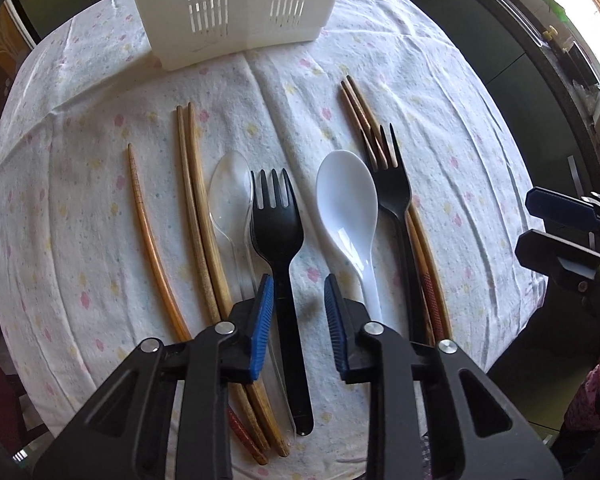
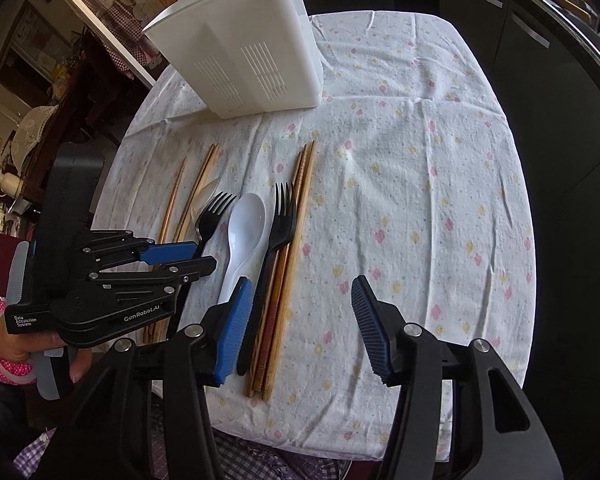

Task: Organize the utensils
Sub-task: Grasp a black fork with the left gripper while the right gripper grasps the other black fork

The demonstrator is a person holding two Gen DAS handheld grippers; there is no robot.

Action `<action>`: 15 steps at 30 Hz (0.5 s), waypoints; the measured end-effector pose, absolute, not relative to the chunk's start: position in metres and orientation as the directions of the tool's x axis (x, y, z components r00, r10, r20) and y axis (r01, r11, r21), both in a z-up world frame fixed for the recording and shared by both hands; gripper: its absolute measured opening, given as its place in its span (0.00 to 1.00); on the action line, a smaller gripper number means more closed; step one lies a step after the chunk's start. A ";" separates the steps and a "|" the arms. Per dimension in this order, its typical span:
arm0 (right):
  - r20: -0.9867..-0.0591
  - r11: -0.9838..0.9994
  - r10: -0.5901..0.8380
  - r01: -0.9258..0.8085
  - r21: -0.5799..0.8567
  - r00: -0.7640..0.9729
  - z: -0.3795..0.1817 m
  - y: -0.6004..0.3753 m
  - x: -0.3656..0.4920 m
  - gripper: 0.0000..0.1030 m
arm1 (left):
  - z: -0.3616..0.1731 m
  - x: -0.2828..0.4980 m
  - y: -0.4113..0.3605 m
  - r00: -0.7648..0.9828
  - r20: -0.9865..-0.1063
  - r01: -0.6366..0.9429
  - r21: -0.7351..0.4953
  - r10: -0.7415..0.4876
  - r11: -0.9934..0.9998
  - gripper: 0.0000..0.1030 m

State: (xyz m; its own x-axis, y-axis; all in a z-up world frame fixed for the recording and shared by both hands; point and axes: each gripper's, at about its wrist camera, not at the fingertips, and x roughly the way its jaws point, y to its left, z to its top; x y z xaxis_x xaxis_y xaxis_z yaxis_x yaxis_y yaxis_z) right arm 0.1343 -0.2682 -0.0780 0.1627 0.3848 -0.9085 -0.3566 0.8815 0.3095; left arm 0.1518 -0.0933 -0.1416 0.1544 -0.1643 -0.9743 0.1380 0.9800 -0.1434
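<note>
Counting what's lying on the flowery tablecloth (image 1: pixel 440 92): two black plastic forks, two spoons, and a bunch of wooden chopsticks.

One black fork (image 1: pixel 278 240) is sitting dead center in the left wrist view, and the second black fork (image 1: pixel 394 196) is lying further right, on top of a chopstick bundle (image 1: pixel 360 112). I'm counting at least three sticks in that bundle, but they're overlapping so I can't tell exactly. The spoons: one white spoon (image 1: pixel 348 208) between the two forks, and one clear spoon (image 1: pixel 232 188) tucked just left of the center fork, partly under it. Left of that, a pair of chopsticks (image 1: pixel 192 184) is lying side by side, and one single chopstick (image 1: pixel 148 240) is sitting apart at the far left.

One white slotted caddy (image 1: pixel 236 4) is standing upright at the far end of the table, beyond all the utensils.

The left gripper (image 1: pixel 299 312) is hanging spread apart over the center fork's handle, blue pads either side, gripping nothing. The right gripper (image 2: pixel 302 312) is also gaping wide, holding nothing, hovering over bare cloth just right of the bundle.
</note>
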 end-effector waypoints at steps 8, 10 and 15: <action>-0.930 0.879 0.365 -0.345 0.330 0.041 -0.102 -0.242 0.149 0.28 | -0.142 0.156 -0.074 0.150 -0.975 0.128 -0.146 -0.165 0.981 0.09; -0.934 0.878 0.356 -0.347 0.329 0.014 -0.110 -0.232 0.152 0.26 | -0.141 0.157 -0.073 0.153 -0.974 0.128 -0.147 -0.166 0.981 0.09; -0.948 0.888 0.317 -0.346 0.304 -0.022 -0.125 -0.215 0.158 0.25 | -0.141 0.153 -0.070 0.160 -0.971 0.132 -0.157 -0.177 0.979 0.09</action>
State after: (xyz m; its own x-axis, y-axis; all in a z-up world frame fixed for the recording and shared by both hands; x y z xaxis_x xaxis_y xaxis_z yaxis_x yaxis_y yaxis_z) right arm 0.1579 -0.2150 -0.1254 -0.0218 0.3167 -0.9483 -0.3459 0.8875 0.3044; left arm 0.1531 -0.0705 -0.1413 0.1603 -0.1771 -0.9710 0.1320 0.9788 -0.1568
